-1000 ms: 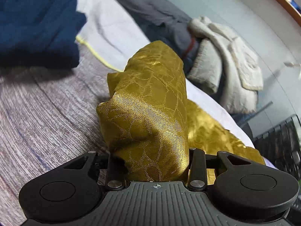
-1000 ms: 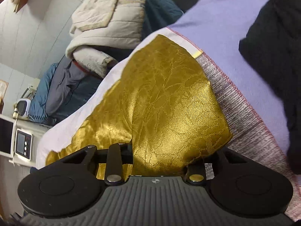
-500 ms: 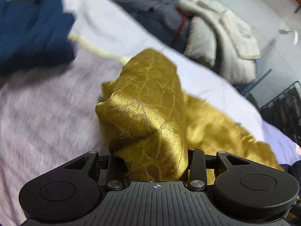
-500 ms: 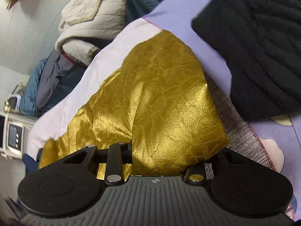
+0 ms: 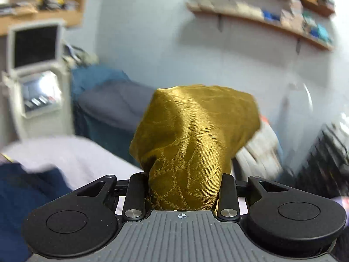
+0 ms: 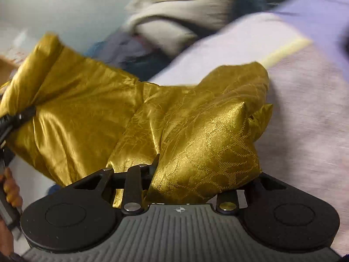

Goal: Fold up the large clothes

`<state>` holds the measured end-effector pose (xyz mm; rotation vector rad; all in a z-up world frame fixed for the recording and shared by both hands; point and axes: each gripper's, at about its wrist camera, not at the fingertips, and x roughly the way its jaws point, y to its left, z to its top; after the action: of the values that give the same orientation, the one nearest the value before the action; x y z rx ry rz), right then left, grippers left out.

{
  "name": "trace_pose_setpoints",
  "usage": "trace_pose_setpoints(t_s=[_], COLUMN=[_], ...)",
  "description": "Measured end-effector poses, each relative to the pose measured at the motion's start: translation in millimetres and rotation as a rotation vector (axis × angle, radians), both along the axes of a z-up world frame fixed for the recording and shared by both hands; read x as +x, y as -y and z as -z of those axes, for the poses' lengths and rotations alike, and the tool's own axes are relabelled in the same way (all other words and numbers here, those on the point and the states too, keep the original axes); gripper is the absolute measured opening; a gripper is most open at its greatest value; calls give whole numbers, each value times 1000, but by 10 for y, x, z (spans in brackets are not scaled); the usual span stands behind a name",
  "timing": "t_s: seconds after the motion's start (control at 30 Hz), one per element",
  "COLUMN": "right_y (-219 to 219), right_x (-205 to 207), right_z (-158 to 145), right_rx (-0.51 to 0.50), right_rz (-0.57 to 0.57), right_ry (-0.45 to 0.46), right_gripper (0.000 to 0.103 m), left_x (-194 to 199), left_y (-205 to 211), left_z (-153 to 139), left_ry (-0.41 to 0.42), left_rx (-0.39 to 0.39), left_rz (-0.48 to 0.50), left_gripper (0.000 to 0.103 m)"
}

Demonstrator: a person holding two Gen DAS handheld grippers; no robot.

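Left gripper [image 5: 182, 193] clamped on bunch of gold cloth [image 5: 192, 144], cloth raised off bed [image 5: 72, 155], wall shelf [image 5: 261, 19] and monitor [image 5: 35, 45] behind, all blurred. Right gripper [image 6: 181, 187] pinching another part of gold cloth [image 6: 202, 148]; cloth stretches leftward in air above bed [image 6: 305, 113] toward other gripper at frame edge. Beige jacket [image 6: 174, 15] heaped beyond bed. Navy garment [image 5: 24, 187] lies on bed, lower left.

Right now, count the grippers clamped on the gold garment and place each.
2. The left gripper pinches a bunched end of the gold garment, raised toward the wall. The right gripper grips the other end, over the bed. The fingers are hidden under cloth.
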<state>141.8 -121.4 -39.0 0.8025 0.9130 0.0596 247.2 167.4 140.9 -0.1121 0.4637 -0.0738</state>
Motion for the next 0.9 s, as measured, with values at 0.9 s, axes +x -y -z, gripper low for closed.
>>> trace_pose_setpoints(t_s=[0.9], right_y=[-4267], right_x=[1584], right_z=[105], right_rx=[-170], right_rz=[-663], right_ry=[150], right_gripper=[52], left_x=[-2028], left_y=[-3980], left_z=[1279], left_ry=[-77], left_rx=[-351], left_rz=[-884], left_gripper=[103])
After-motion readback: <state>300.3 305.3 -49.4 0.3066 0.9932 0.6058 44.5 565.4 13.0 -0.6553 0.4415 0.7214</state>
